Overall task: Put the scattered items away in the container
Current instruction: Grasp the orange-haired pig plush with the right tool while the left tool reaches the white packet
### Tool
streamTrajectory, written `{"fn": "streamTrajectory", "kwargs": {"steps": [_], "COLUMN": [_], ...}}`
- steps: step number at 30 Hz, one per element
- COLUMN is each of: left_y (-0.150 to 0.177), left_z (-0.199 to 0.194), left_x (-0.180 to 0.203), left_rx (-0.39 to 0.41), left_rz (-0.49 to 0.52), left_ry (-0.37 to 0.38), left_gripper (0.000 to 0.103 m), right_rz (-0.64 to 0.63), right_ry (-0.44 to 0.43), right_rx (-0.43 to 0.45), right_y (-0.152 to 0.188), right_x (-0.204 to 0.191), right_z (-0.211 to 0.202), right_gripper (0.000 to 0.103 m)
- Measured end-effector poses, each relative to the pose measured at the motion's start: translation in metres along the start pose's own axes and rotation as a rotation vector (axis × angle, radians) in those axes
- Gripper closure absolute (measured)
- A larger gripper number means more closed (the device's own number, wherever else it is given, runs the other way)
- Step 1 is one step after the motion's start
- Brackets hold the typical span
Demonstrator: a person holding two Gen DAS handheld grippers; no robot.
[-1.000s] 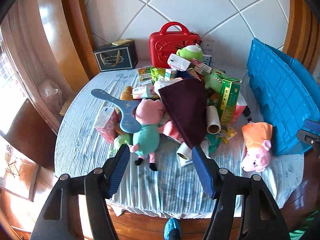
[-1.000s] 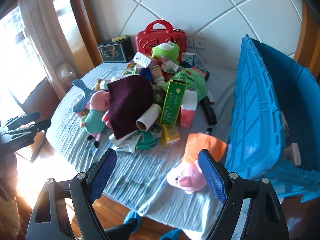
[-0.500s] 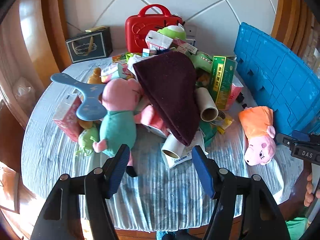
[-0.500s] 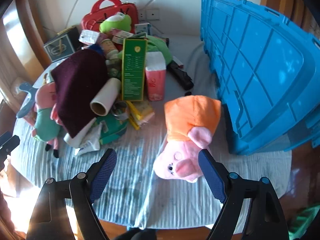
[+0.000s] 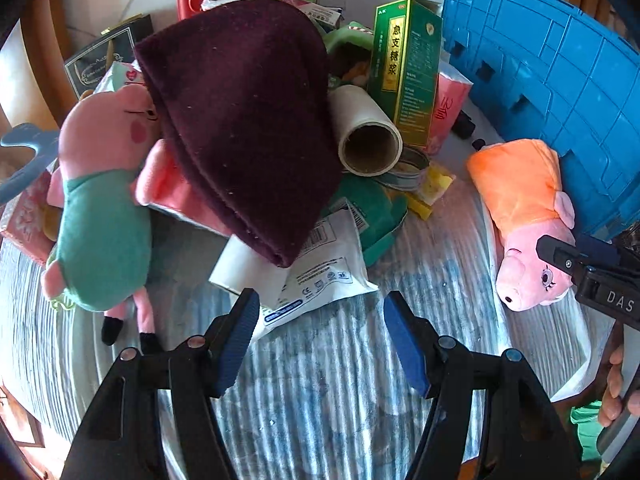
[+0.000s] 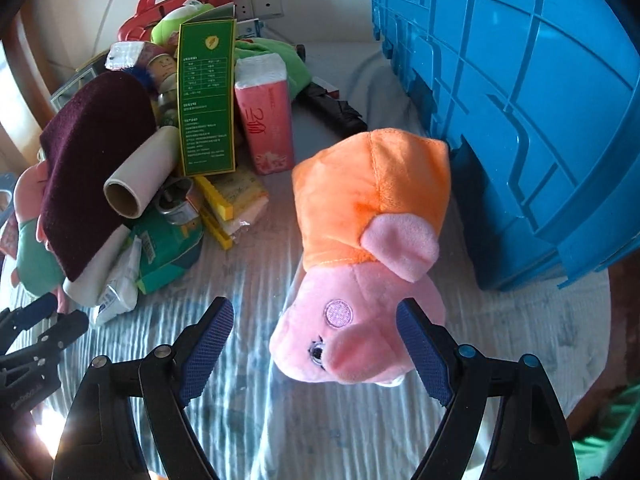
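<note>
Leftward, pig plush w/ teal body (image 5: pixel 100 216) lies by table's left edge, maroon cloth (image 5: pixel 244 120) draped over pile beside it. Left gripper (image 5: pixel 316 320) spread wide, empty, above white packet (image 5: pixel 320 268) w/ CE mark. Mid-pile: cardboard roll (image 5: pixel 368 136), green box (image 5: pixel 404 68) w/ Chinese text, pink tissue pack (image 6: pixel 264 120). Striped pale cloth (image 6: pixel 248 292) covers round table; tiled wall behind. Right gripper (image 6: pixel 316 344) wide apart, fingers straddling orange-dressed pig plush (image 6: pixel 368 248), not clamped; "DAS" on its body. Blue crate (image 6: pixel 520 80) at table's right edge, just beside plush.
</note>
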State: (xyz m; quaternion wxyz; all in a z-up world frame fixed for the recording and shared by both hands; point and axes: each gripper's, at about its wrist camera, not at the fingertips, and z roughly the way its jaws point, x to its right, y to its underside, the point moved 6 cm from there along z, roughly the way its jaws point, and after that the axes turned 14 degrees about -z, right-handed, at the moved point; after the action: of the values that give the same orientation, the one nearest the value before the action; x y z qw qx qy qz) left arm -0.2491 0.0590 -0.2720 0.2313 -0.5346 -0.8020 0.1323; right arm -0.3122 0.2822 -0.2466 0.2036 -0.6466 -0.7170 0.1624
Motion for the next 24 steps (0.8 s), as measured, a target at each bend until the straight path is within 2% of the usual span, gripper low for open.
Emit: {"fn": "streamTrajectory", "kwargs": {"steps": [6, 9, 12, 14, 17, 21, 23, 24], "left_y": [0.005, 0.004, -0.001, -0.005, -0.009, -0.010, -0.008, -0.008], "left_z": [0.036, 0.047, 0.052, 0.055, 0.058, 0.060, 0.058, 0.055], "left_x": [0.016, 0.017, 0.014, 0.012, 0.009, 0.008, 0.006, 0.003], "left_rx": [-0.018, 0.010, 0.020, 0.025, 0.023, 0.029, 0.038, 0.042], "left_rz": [0.030, 0.059, 0.061, 0.059, 0.054, 0.053, 0.047, 0.044], "left_ry": [-0.025, -0.077, -0.083, -0.088, -0.083, -0.090, -0.089, -0.089], "left_gripper": [0.039, 0.039, 0.039, 0.039, 0.039, 0.039, 0.044, 0.056], "right_rz": [0.035, 0.035, 0.047, 0.042, 0.034, 0.017, 0.013, 0.009], "right_ry": [0.078, 0.131, 0.196, 0.211, 0.197, 0.238, 0.240, 0.241], "right_rx": [0.026, 0.043, 0.055, 0.037, -0.005, -0.039, -0.065, -0.069], "right_y": [0.007, 0.003, 0.000, -0.002, -0.003, -0.007, -0.006, -0.006], "right_x": [0.011, 0.016, 0.022, 0.023, 0.020, 0.018, 0.019, 0.018], "right_z": [0.010, 0.008, 0.008, 0.015, 0.035, 0.059, 0.070, 0.071], "right_gripper": [0.019, 0.018, 0.017, 0.007, 0.007, 0.005, 0.008, 0.010]}}
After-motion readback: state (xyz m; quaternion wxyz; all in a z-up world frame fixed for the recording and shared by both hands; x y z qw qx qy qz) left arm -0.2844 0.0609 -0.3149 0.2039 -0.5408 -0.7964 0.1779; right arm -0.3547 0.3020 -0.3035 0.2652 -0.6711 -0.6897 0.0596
